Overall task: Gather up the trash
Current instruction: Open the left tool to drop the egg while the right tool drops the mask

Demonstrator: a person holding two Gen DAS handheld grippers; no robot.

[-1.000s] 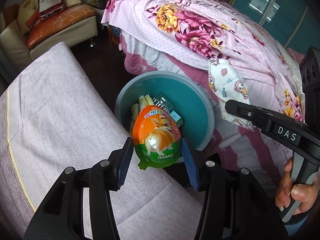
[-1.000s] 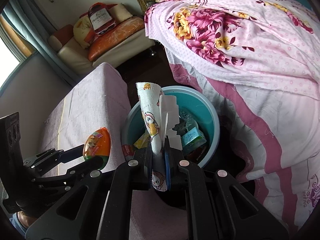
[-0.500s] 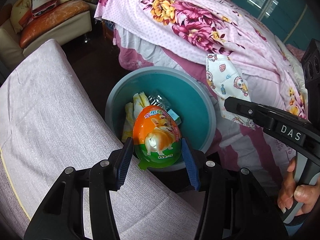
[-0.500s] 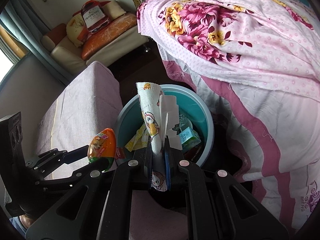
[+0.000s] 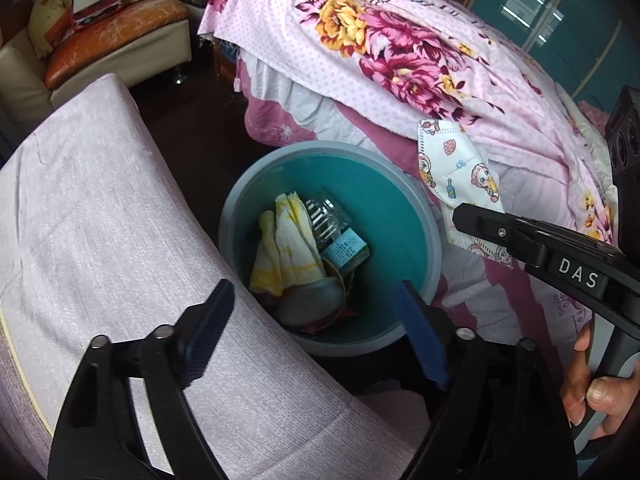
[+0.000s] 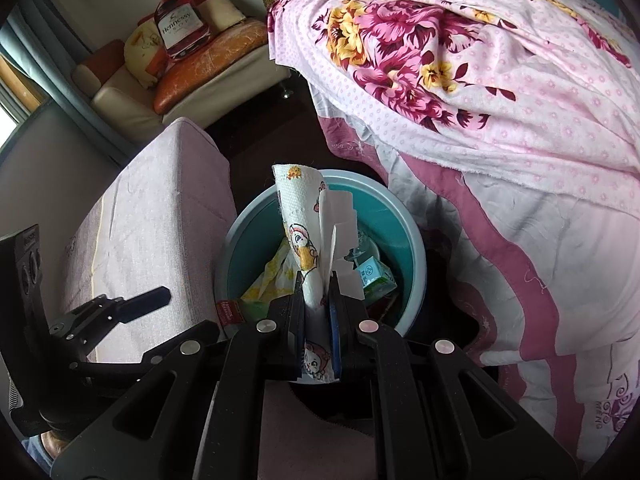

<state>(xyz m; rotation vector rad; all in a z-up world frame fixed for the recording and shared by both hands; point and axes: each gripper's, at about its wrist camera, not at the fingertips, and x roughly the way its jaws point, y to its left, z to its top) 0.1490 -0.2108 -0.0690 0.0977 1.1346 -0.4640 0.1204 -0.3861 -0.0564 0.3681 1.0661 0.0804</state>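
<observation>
A teal bin (image 5: 400,216) with a grey rim stands on the floor between the bed and a bench; it holds yellow-white wrappers (image 5: 288,252), a small blue carton (image 5: 346,248) and other trash. My left gripper (image 5: 316,332) is open and empty just above the bin's near edge. The orange egg-shaped packet is not in sight. My right gripper (image 6: 318,300) is shut on a white cartoon-print face mask (image 6: 304,224) and holds it upright over the bin (image 6: 400,216). The mask also shows in the left wrist view (image 5: 456,172), to the right of the bin.
A pink bench cushion (image 5: 100,220) runs along the bin's left side. A bed with a floral pink quilt (image 5: 400,48) rises on the right. A sofa (image 5: 100,40) with an orange cushion stands at the back left. Dark floor (image 5: 188,128) lies between them.
My left gripper has opened and let go of the orange egg-shaped packet, which is gone from its jaws. Both grippers have moved closer over the bin. The right gripper still holds the mask.
</observation>
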